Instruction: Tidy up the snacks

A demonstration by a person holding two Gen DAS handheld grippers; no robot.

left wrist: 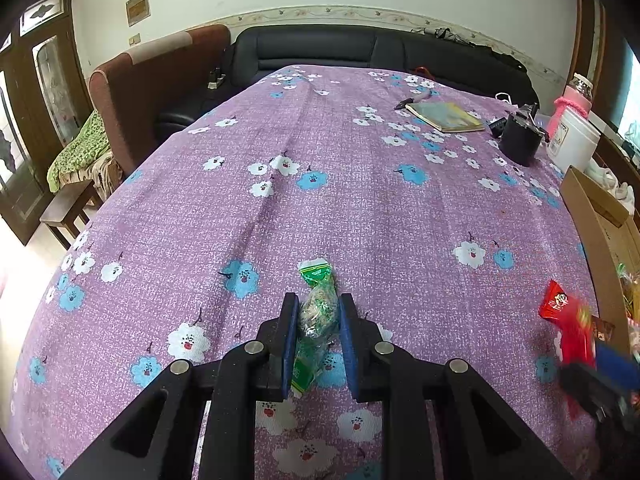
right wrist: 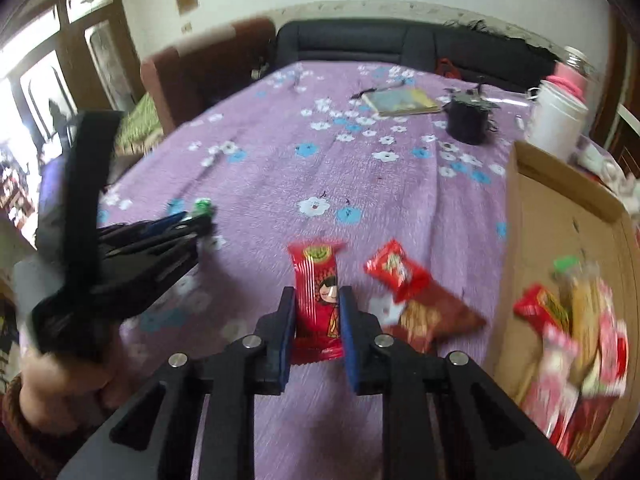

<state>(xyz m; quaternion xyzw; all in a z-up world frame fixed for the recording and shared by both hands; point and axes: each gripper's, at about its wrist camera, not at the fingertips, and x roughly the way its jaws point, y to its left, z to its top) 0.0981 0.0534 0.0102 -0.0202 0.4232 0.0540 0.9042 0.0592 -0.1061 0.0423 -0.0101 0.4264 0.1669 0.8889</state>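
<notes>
Left gripper [left wrist: 319, 316] fingers clamp green snack [left wrist: 316, 312], lower centre; right gripper [right wrist: 318, 312] fingers pinch red snack [right wrist: 319, 300] over bench [right wrist: 280, 168]. Slick wrappers may slip before cardboard box [right wrist: 560, 216], right edge.

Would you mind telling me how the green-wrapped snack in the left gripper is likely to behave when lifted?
The green-wrapped snack looks light, so lifting should be easy. Its crinkly film ends will probably flop beyond the fingers. The glossy wrapper may slip, and the lumpy contents could crush if squeezed hard.
</notes>
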